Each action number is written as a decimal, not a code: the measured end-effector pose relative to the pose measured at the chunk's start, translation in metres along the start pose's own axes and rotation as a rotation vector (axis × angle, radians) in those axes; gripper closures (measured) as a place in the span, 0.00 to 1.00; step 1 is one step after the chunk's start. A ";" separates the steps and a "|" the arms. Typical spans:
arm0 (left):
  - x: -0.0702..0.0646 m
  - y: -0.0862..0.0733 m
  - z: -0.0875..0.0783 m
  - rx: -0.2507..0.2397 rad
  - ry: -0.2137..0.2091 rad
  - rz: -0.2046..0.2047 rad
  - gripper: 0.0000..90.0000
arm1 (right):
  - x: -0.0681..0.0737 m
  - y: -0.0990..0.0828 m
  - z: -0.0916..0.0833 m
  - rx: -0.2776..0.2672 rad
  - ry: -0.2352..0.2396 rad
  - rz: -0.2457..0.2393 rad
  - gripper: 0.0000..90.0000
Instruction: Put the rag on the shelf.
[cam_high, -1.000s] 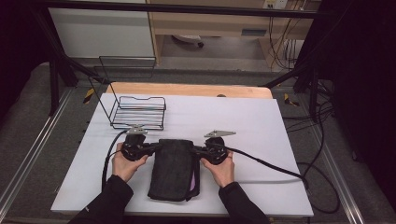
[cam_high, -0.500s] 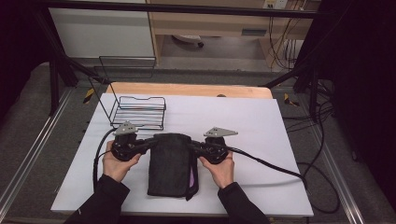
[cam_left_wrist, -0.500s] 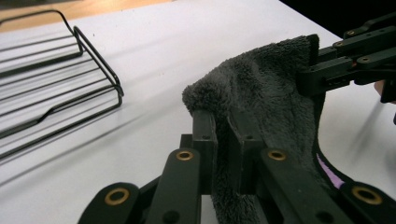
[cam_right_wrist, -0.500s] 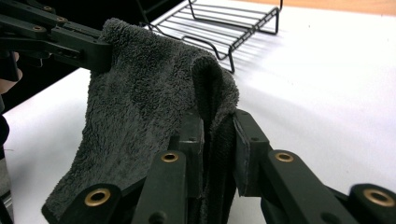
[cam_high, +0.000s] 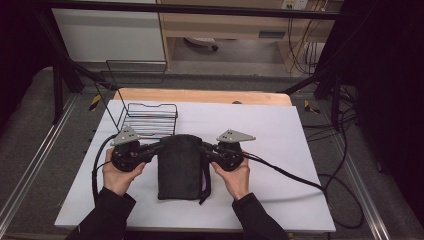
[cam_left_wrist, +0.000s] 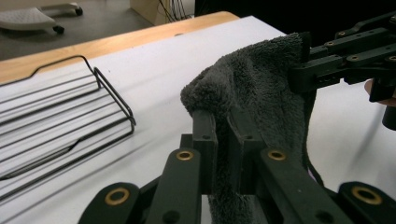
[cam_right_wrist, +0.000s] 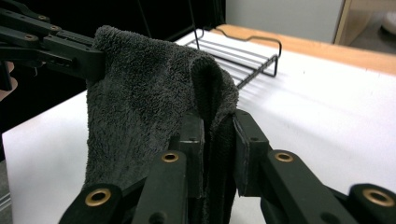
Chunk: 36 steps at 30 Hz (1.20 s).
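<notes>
Towel: a dark grey terry towel (cam_high: 181, 167) hangs folded between the two grippers over the middle of the white table (cam_high: 280, 135); its top edge is lifted and stretched from one gripper to the other, and its lower end lies on the table near the person's side.
Left gripper: the left gripper (cam_high: 159, 147) pinches the towel's upper left corner; in the left gripper view (cam_left_wrist: 223, 135) the jaws are nearly together with a fold of cloth squeezed between them.
Right gripper: the right gripper (cam_high: 206, 151) pinches the upper right corner; in the right gripper view (cam_right_wrist: 218, 140) the jaws are clamped on a thick fold of the cloth, which rises in a ridge just above them.
Hands: the left hand (cam_high: 119, 175) and the right hand (cam_high: 235, 176) each hold a gripper from below, on either side of the towel.
Wire rack: a black wire rack (cam_high: 149, 118) stands on the table's far left part, just beyond the towel's top edge and apart from it.
Strap: a dark strap (cam_high: 206, 186) hangs along the towel's right side, with a bit of purple showing beside it.
</notes>
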<state>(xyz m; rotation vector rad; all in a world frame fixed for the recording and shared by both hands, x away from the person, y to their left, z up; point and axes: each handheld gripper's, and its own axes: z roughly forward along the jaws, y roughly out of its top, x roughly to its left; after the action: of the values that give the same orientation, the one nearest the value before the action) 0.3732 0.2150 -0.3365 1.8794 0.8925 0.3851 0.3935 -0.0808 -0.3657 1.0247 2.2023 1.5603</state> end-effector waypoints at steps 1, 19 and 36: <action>0.000 0.001 -0.002 -0.006 0.001 0.000 0.91 | 0.001 0.002 0.000 -0.008 -0.001 -0.005 0.85; -0.001 0.011 -0.022 -0.096 0.040 0.027 0.92 | 0.009 0.021 -0.003 -0.104 0.011 -0.064 0.86; 0.005 0.025 -0.041 -0.190 0.074 0.035 0.92 | 0.022 0.047 -0.003 -0.176 -0.001 -0.117 0.86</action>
<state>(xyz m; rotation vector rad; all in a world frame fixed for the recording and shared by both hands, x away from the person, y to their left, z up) 0.3622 0.2388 -0.2962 1.7170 0.8426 0.5443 0.3944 -0.0594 -0.3181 0.8297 2.0414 1.6643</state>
